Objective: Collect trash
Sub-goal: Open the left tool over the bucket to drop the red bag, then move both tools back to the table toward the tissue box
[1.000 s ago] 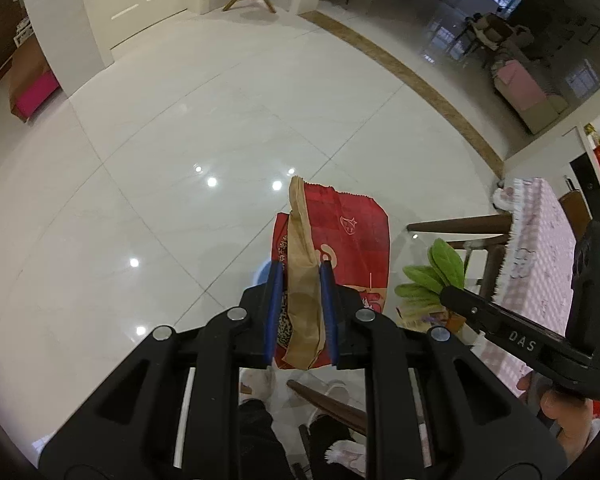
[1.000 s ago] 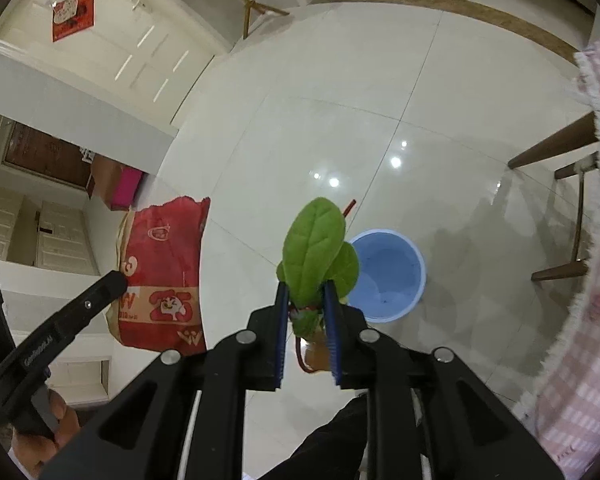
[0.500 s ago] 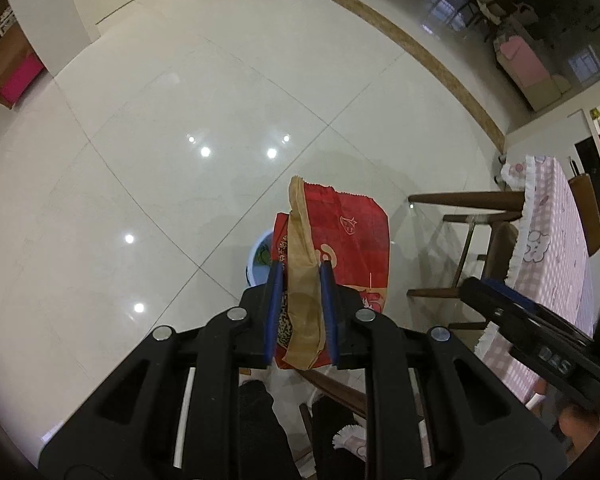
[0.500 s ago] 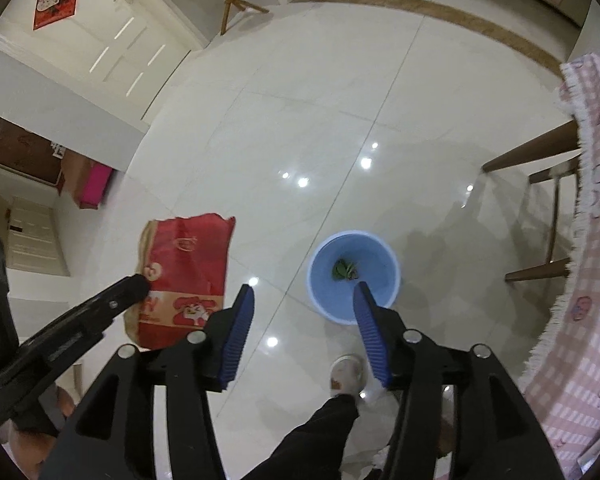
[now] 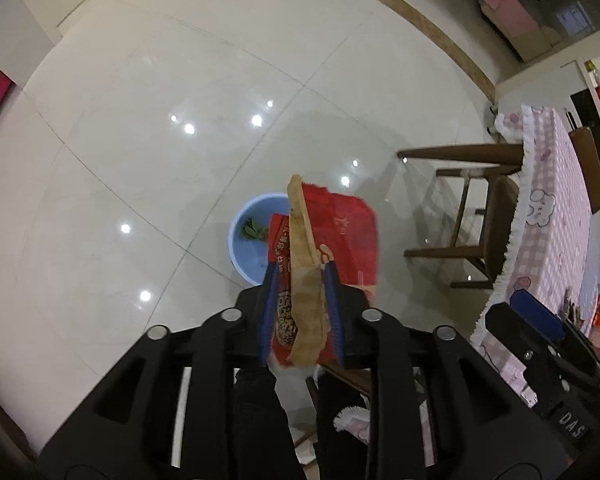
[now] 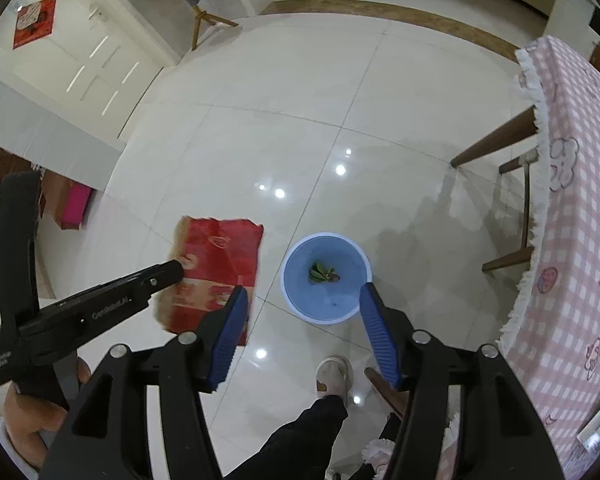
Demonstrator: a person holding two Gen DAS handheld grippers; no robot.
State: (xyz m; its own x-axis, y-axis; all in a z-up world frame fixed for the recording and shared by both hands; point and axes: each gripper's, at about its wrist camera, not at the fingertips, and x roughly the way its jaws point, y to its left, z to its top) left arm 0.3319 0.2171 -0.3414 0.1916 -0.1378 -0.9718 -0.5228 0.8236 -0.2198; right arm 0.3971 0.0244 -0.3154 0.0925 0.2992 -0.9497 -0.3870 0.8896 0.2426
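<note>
My left gripper (image 5: 300,276) is shut on a red paper bag (image 5: 340,232) with a brown side fold, held in the air above the floor. The bag partly covers a blue bucket (image 5: 244,240) on the tiles below. In the right wrist view the bag (image 6: 216,264) hangs left of the bucket (image 6: 328,280), held by the left gripper (image 6: 172,272). Green leaves (image 6: 320,272) lie in the bucket's bottom. My right gripper (image 6: 304,304) is open and empty, high above the bucket's near rim.
A table with a pink checked cloth (image 6: 572,200) and wooden chairs (image 5: 496,220) stand on the right. The person's slippered feet (image 6: 332,372) are on the glossy white tile floor near the bucket. A pink box (image 6: 74,208) sits by the left wall.
The right gripper opened and the green leaves dropped into the blue bucket. The left gripper carried the red bag closer over the bucket.
</note>
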